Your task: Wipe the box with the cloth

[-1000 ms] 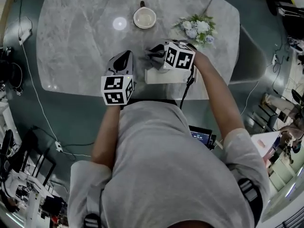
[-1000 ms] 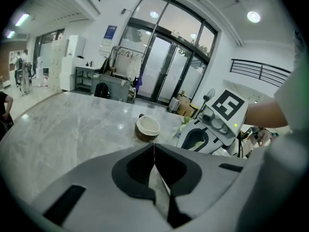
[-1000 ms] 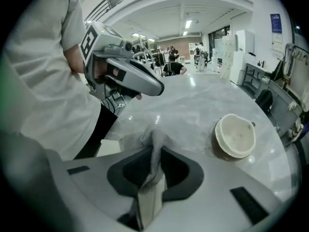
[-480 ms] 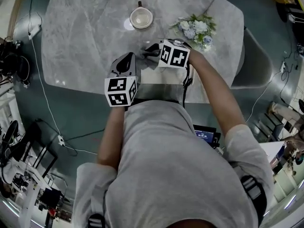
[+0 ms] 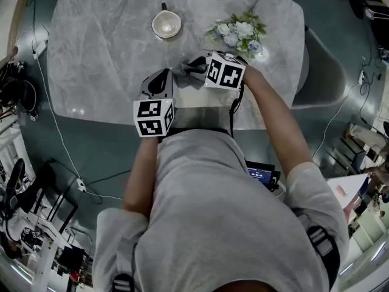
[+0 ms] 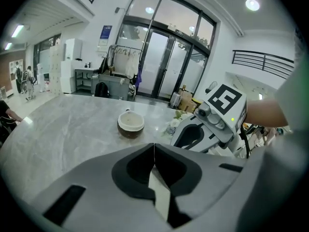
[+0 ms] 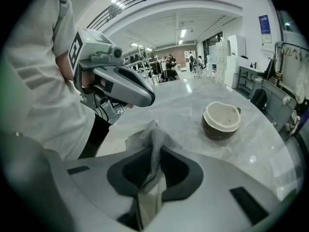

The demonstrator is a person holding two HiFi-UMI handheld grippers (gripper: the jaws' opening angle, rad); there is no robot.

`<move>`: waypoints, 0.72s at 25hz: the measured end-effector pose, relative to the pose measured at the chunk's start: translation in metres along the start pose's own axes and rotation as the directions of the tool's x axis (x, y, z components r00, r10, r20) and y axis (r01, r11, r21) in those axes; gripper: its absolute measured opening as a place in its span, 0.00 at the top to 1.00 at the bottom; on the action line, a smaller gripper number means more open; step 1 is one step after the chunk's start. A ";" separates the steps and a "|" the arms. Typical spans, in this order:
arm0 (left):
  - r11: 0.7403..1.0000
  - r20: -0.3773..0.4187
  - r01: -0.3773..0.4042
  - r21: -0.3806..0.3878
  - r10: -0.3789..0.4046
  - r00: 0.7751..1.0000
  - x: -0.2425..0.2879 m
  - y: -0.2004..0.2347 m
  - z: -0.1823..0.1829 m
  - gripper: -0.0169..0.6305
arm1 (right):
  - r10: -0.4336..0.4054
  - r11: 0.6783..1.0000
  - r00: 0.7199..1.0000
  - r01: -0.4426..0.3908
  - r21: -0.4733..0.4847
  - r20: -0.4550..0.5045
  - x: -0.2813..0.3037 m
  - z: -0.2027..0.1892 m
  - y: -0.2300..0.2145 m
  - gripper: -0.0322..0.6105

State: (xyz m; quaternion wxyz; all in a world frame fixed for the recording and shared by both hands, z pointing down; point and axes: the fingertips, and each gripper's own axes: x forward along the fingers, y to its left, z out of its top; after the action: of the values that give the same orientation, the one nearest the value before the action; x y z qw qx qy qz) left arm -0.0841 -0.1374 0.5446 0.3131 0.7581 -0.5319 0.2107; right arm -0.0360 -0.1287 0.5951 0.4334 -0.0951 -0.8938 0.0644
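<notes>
Right claw clamped on the grey cloth – its bunched end poking past the tips, over the white box, left claw pressed together on nothing, just left of the box, cup on the tabletop well beyond the box.

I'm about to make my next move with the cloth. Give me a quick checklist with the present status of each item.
1. Cloth clamped in the right gripper jaws: ok.
2. Left gripper jaws together, holding nothing: ok.
3. Cloth touching the box: cannot tell, the grippers cover it.
4. Left gripper steadying the box: cannot tell.
5. Cup on the table, apart from both grippers: ok.
6. Flowers apart from the right gripper: ok.
</notes>
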 end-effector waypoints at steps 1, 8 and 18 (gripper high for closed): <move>1.000 -0.001 0.004 0.004 -0.004 1.000 0.002 -0.003 0.000 0.94 | -0.005 1.000 1.000 0.005 0.000 0.003 -0.002 -0.002 0.000 0.87; 0.998 -0.007 0.049 0.036 -0.049 0.999 0.017 -0.036 0.002 0.94 | -0.033 0.999 0.999 0.033 0.034 0.014 -0.022 -0.027 0.001 0.87; 0.995 -0.012 0.082 0.062 -0.082 0.997 0.030 -0.066 0.006 0.94 | -0.061 0.997 0.998 0.061 0.050 -0.013 -0.052 -0.062 0.003 0.87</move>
State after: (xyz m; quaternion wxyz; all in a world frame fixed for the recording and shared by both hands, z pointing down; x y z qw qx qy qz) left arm -0.0116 -0.1457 0.5430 0.3003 0.7876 -0.4920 0.2180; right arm 0.0448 -0.1356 0.5926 0.4427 -0.0572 -0.8919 0.0729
